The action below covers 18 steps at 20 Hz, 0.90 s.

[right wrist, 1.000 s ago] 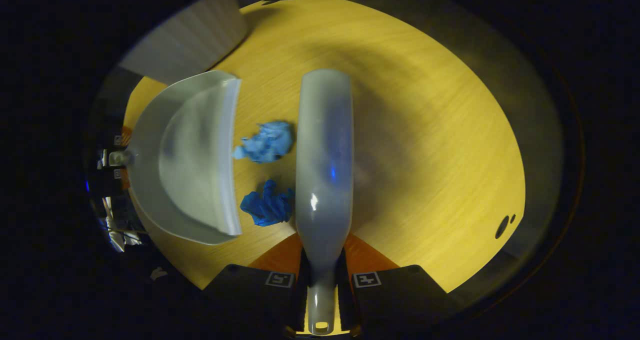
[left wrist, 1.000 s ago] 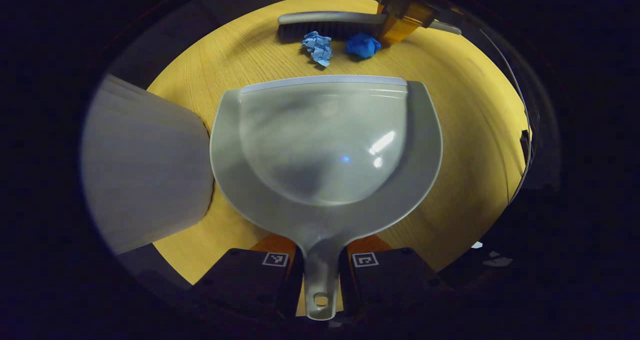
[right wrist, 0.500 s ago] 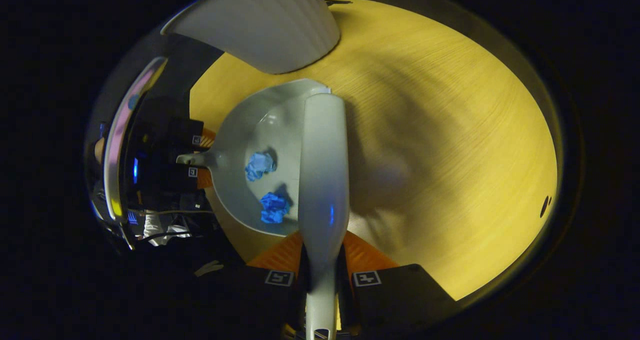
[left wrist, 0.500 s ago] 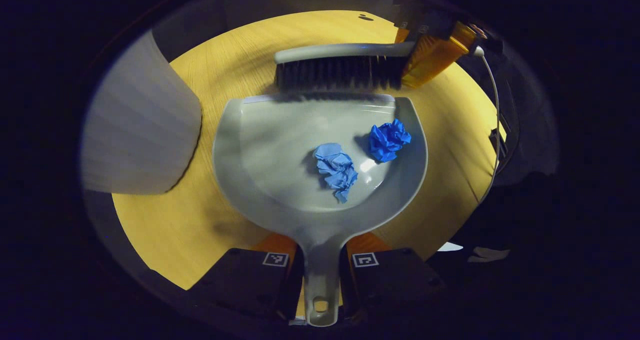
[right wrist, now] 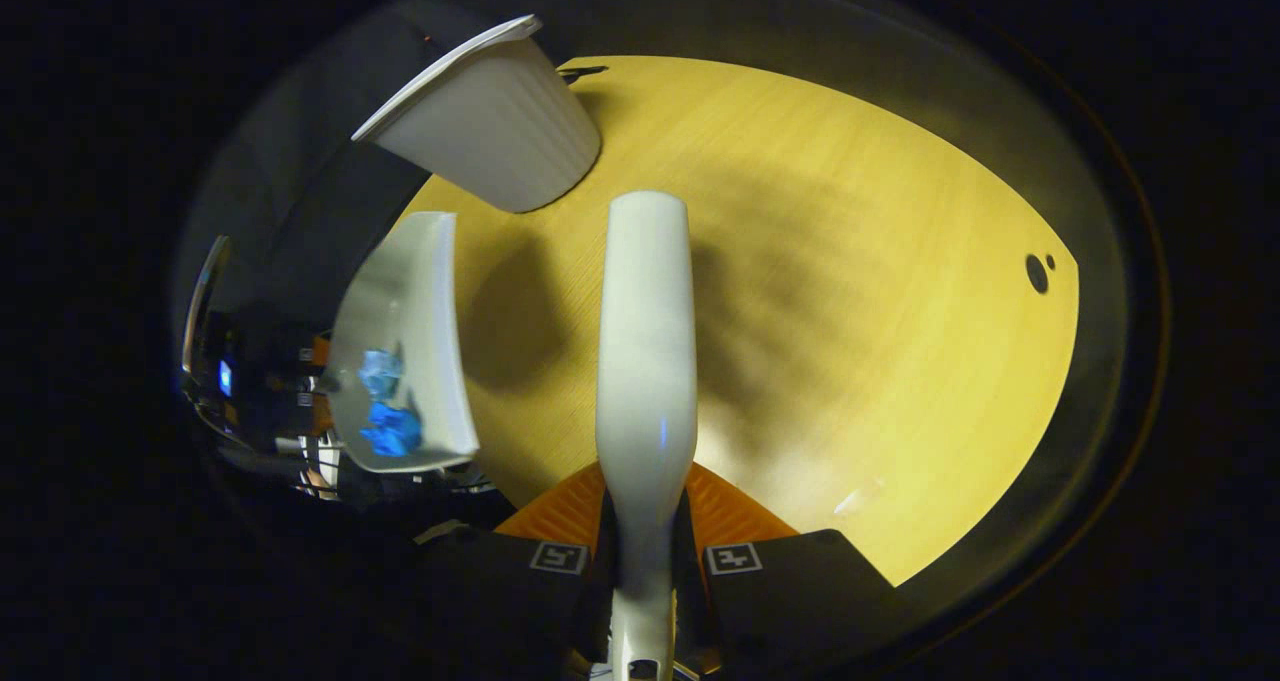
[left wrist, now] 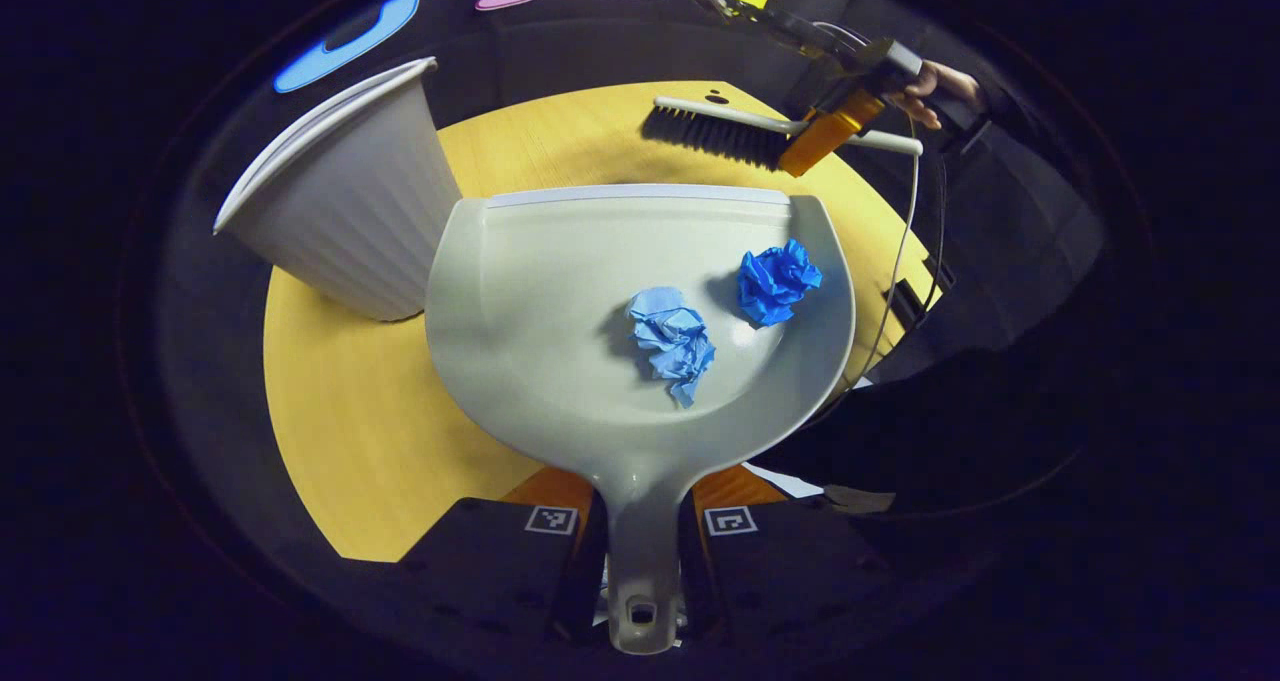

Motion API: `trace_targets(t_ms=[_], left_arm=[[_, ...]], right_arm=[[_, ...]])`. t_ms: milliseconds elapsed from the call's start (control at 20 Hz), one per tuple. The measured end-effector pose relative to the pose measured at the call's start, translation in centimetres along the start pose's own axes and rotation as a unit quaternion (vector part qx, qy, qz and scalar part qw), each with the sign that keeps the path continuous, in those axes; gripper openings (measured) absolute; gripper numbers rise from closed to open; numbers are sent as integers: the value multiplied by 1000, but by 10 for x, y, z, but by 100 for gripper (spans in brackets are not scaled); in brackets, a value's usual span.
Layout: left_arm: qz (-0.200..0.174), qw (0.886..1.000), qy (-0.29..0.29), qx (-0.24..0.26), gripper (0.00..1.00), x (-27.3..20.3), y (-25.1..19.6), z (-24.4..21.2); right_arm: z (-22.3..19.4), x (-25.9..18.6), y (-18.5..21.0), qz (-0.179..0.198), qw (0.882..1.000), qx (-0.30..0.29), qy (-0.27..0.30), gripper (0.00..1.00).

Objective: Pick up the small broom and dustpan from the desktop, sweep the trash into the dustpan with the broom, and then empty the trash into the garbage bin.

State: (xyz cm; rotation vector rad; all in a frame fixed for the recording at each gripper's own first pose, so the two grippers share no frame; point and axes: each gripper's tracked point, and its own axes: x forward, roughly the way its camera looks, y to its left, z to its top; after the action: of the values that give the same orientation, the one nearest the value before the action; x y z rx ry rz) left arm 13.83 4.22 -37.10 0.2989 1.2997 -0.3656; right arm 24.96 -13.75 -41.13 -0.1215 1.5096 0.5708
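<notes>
Dustpan (left wrist: 560,291) lifted off desktop (left wrist: 340,431); broom (left wrist: 740,131) pulled away from it

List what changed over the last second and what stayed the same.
Both paper balls, light blue and dark blue, went from the desktop into the dustpan, swept by the broom. The dustpan then lifted off the desktop; the broom drew back. The left gripper stayed shut on the dustpan handle, the right gripper on the broom handle; the garbage bin stays upright.

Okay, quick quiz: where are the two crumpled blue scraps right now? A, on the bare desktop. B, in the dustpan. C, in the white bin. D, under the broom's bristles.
B: both blue scraps lie in the dustpan, whose handle the left gripper clamps; the bin stands beside it.
</notes>
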Motion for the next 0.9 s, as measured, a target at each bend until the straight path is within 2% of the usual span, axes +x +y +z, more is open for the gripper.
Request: trace_targets(t_ms=[100,200,300,450,600,650,700,900], left_arm=[[16,1000,-8,-19,30,1,-5,4],[30,999,-21,-39,30,4,-10,8],[49,996,-44,-65,30,6,-11,18],[99,988,-75,-93,29,14,-1,34],[176,973,-101,-112,30,33,30,69],[194,967,-112,-121,30,40,42,82],[203,965,-112,-126,30,55,54,96],[250,960,-65,-104,30,136,68,148]], right_arm=[[-17,-5,-3,16,998,54,-30,29],[-34,14,-14,41,993,97,-48,29],[-44,28,-23,34,992,107,-55,32],[-57,24,-23,16,992,108,-61,29],[-63,17,-8,26,990,114,-78,29],[-65,16,-2,34,989,116,-83,32],[-69,14,6,44,989,117,-81,29],[-74,2,40,94,983,128,-96,29]])
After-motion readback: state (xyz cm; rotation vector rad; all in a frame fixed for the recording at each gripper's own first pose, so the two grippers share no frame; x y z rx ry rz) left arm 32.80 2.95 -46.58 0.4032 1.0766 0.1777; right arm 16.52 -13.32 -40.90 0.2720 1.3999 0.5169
